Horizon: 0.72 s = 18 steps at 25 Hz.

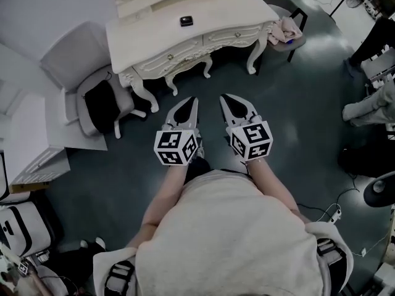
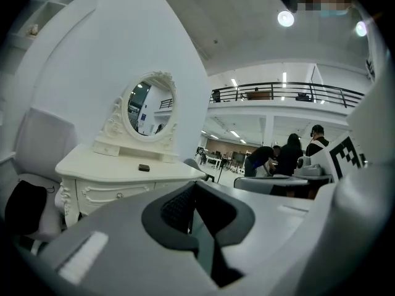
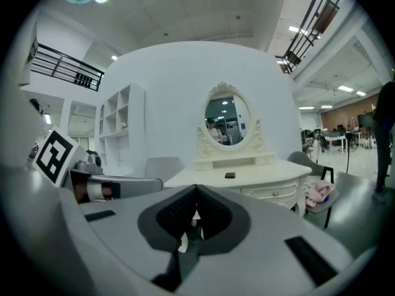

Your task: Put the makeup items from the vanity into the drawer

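The only makeup item I can pick out is a small, flat black case (image 1: 186, 21). It sits alone toward the middle of the cream-white carved vanity's counter (image 1: 234, 14), in front of the vanity's oval mirror (image 3: 228, 121). It looks nearly square, so I can't give it a long axis from here.

Both tools are well short of the vanity, out over open floor. The left hand-held gripper (image 1: 193, 100) has its jaws pressed together on nothing. The right hand-held gripper (image 1: 224, 97) looks the same, closed and empty. They are held side by side and toed in slightly toward each other. The case lies straight ahead of them and well apart from both. I'd judge it more nearly in line with the left one, so that hand has the shorter reach.

The vanity's front drawers (image 1: 237, 36) are closed, so one has to be pulled open first.

Left of the vanity stands a grey padded chair with a black cushion (image 1: 102, 103). Right of the vanity a seat holds a pink cloth (image 1: 285, 29). Neither blocks the approach to the vanity front.
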### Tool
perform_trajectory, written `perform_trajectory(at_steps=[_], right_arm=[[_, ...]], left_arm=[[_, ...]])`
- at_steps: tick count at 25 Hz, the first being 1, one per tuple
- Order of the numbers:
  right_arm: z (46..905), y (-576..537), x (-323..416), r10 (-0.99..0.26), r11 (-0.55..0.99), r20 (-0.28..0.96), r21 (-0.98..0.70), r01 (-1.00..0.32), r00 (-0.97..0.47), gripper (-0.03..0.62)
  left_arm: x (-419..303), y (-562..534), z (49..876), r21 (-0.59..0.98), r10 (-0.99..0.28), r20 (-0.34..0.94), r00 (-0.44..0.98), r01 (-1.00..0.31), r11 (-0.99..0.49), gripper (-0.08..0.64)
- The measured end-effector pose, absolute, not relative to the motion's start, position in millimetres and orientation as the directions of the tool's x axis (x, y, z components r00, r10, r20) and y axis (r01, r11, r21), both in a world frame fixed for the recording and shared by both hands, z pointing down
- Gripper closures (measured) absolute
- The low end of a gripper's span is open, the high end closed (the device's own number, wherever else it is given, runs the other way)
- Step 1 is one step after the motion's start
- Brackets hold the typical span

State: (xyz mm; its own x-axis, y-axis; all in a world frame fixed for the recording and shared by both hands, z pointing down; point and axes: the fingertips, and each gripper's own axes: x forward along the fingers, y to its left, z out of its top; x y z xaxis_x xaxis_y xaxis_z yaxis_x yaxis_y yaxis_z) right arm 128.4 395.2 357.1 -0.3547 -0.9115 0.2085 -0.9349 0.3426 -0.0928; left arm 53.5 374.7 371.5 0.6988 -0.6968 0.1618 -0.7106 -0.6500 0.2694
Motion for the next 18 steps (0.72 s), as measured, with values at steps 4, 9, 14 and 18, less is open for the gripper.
perform_trajectory(at_steps=[4, 9, 14, 18], right_arm=[[354.8, 336.2, 118.6, -0.915, 0.321, 0.227, -0.094, -0.942, -0.334, 0.586], [351.8, 267.6, 106.2, -0.920, 0.315, 0.205, -0.122, -0.941, -0.334, 0.586], [358.2, 228.6, 96.7, -0.916, 0.313, 0.214, -0.149, -0.938, -0.340, 0.586], [370.7, 208.0, 101.4, -0.912, 0.295, 0.239, -0.178, -0.939, -0.332, 0.586]], left_arm=[[39.8, 309.1, 359.2, 0.257, -0.694, 0.159, 0.703, -0.708, -0.658, 0.551], [25.9, 238.1, 352.6, 0.251, -0.689, 0.157, 0.708, -0.703, -0.665, 0.551], [21.0, 201.9, 359.9, 0.261, -0.660, 0.160, 0.734, -0.677, -0.689, 0.551], [9.3, 186.5, 378.5, 0.285, -0.653, 0.194, 0.732, -0.679, -0.677, 0.551]])
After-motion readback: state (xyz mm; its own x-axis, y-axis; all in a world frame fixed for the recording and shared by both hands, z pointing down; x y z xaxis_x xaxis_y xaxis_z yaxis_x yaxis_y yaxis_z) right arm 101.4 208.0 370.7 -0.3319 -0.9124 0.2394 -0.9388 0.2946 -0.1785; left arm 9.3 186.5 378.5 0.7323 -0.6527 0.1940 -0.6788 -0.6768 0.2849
